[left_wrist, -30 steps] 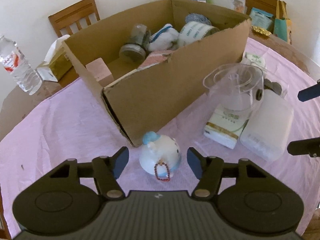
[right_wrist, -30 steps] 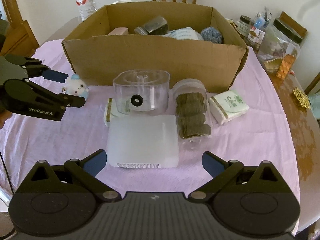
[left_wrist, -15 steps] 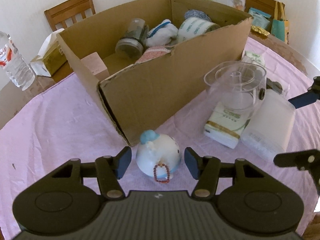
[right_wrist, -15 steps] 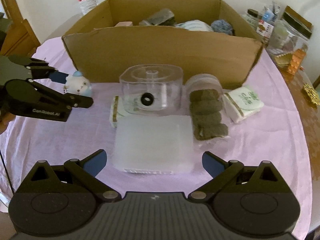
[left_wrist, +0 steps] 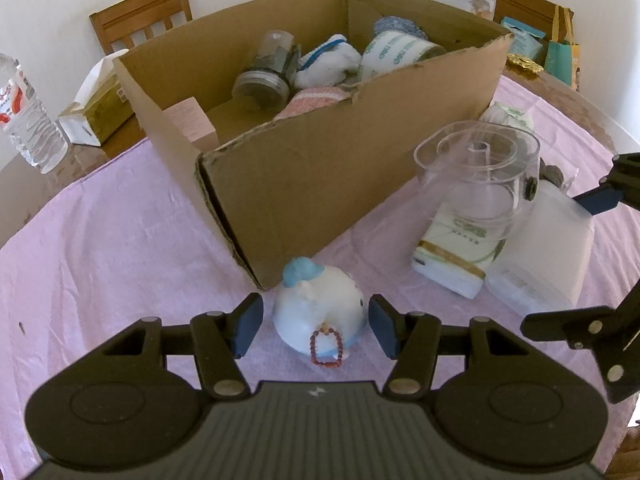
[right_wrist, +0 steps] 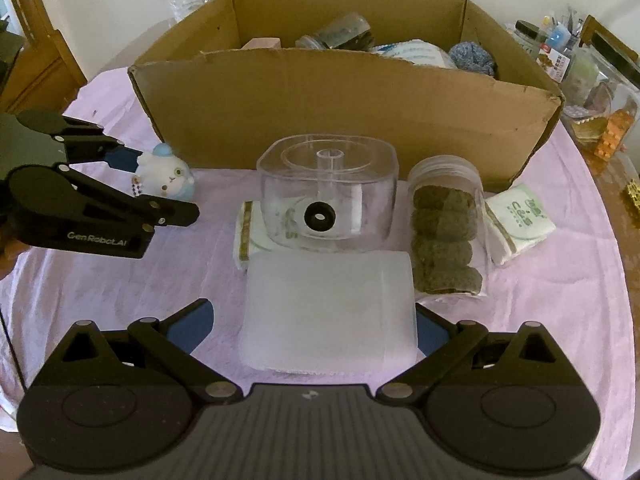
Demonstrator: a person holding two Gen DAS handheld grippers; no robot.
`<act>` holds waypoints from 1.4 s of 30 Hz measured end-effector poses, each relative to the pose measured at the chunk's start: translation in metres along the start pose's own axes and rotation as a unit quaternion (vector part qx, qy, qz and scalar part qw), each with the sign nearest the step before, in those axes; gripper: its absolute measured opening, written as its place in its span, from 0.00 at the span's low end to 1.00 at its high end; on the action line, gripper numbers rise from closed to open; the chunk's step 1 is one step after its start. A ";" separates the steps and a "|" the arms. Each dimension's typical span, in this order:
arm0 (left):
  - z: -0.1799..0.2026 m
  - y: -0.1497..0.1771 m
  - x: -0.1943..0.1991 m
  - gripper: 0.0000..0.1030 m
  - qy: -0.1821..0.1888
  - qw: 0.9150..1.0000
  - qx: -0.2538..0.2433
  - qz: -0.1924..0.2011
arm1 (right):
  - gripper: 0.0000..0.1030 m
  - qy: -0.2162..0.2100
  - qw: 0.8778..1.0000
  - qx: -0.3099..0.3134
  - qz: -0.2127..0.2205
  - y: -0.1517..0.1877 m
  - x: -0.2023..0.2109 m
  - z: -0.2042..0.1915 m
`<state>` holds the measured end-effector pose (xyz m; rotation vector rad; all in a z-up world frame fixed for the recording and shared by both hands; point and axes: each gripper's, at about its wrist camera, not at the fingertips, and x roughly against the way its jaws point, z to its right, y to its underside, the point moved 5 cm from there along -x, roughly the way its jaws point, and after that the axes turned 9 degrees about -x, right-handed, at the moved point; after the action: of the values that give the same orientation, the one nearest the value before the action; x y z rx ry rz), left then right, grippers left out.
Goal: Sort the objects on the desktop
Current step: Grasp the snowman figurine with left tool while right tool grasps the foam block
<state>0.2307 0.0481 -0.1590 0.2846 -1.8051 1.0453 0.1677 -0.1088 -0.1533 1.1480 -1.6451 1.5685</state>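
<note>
My left claw (left_wrist: 316,322) straddles the plush toy (left_wrist: 320,308) at lower centre, a sliver of gap at each pad, nothing gripped. The cardboard box (left_wrist: 340,176) corner crowds just behind it; bare pink tablecloth (left_wrist: 100,240) lies open to the left. My right claw (right_wrist: 314,328) stands wide around the frosted plastic box (right_wrist: 328,308), right pad tucked behind its edge, left pad clear.

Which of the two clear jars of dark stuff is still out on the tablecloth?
The jar of dark pucks lying beside the clear square container. The other jar already lies inside the cardboard box.
</note>
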 end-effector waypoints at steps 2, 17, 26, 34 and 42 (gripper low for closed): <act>0.000 0.000 0.000 0.56 -0.001 1.000 0.001 0.000 | 1.00 0.003 1.000 0.002 -0.001 -0.001 -0.003 -0.002; 0.003 -0.002 0.007 0.44 0.007 1.000 -0.009 0.004 | 0.84 0.030 0.999 0.014 -0.010 0.004 0.003 0.003; 0.008 -0.004 0.022 0.44 0.013 1.000 -0.018 0.008 | 0.84 0.023 1.000 0.020 -0.005 0.003 0.019 0.004; 0.016 -0.009 0.039 0.43 0.020 1.000 -0.022 0.010 | 0.84 0.023 0.999 0.035 0.008 0.001 0.041 0.008; 0.026 -0.028 0.064 0.44 0.026 0.999 -0.029 0.034 | 0.84 0.016 0.998 0.058 0.030 -0.010 0.065 0.009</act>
<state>0.1995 0.0277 -0.0940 0.1611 -1.8053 1.0357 0.1482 -0.1291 -0.0934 1.1343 -1.5992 1.7315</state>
